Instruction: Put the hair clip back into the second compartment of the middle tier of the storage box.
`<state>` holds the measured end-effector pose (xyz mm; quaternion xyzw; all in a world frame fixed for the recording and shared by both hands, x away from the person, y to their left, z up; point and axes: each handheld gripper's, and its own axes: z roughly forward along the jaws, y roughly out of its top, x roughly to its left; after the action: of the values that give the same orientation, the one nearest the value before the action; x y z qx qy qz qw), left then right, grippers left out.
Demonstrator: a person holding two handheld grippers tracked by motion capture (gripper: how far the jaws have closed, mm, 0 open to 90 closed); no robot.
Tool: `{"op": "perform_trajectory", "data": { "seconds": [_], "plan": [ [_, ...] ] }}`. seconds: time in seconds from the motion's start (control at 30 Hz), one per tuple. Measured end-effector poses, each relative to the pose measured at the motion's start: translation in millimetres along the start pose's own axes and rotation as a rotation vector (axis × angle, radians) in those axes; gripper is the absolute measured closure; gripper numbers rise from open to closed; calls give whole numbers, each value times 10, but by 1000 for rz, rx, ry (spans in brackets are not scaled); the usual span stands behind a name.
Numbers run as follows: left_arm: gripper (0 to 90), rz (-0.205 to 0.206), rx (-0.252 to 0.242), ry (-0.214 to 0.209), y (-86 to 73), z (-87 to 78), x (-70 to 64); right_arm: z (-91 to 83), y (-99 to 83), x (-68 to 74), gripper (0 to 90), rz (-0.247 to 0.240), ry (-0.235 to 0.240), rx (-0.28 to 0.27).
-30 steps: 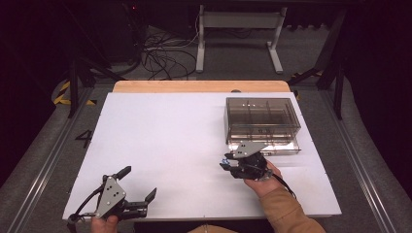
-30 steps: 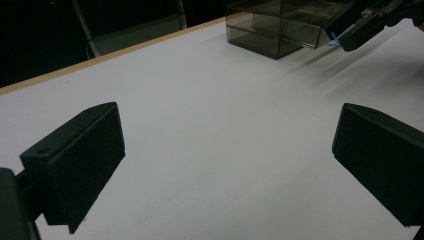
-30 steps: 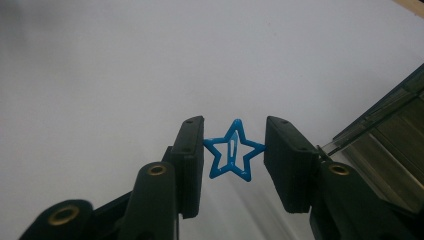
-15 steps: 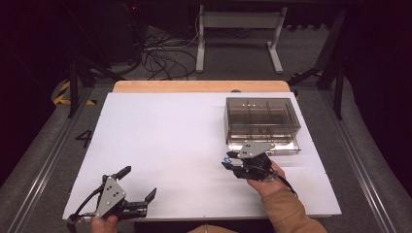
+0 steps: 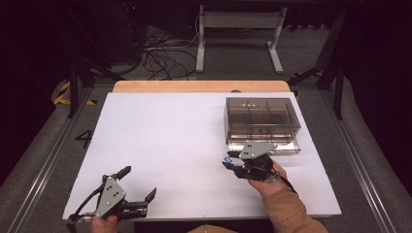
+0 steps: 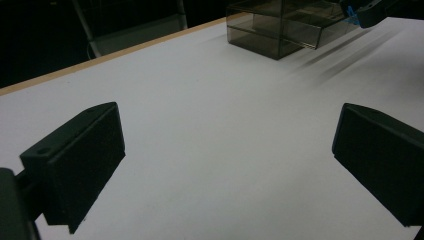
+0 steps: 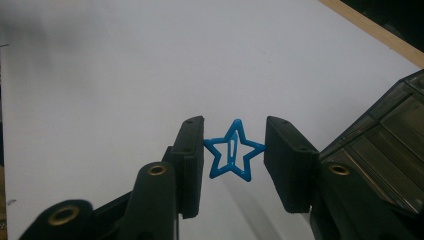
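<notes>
Your right claw (image 7: pixel 234 150) pinches the blue star (image 7: pixel 233 151) by two tips, box (image 5: pixel 262 119) at one o'clock; left claw (image 6: pixel 227 165) gapes wide, empty

Black hand-held gripper (image 5: pixel 227 161) with grey three-cornered plate; tan sleeve (image 5: pixel 291 213).

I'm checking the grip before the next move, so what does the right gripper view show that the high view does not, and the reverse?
Right gripper view: the blue star-shaped hair clip is outlined clearly, its side points pinched between the right gripper pads.

High view: the left gripper is open at the near left of the white table, and the whole smoky clear plastic compartment box stands at far right.

Both: the white table, the box, the right gripper and a trace of blue.
</notes>
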<state>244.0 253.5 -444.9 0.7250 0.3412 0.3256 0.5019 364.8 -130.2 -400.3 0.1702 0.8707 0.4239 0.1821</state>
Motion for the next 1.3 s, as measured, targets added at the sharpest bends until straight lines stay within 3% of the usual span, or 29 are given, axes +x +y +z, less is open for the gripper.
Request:
{"op": "perform_trajectory", "data": {
  "seconds": [0.53,0.87,1.3],
  "plan": [
    [11,0,1,0,1,6,2,-111,29,-70,607,7,-69,23],
    [11,-3,3,1,-1,4,2,-207,17,-176,607,52,-138,46],
    [11,-4,4,1,-2,7,2,-384,-40,-344,605,99,-194,48]
  ]
}}
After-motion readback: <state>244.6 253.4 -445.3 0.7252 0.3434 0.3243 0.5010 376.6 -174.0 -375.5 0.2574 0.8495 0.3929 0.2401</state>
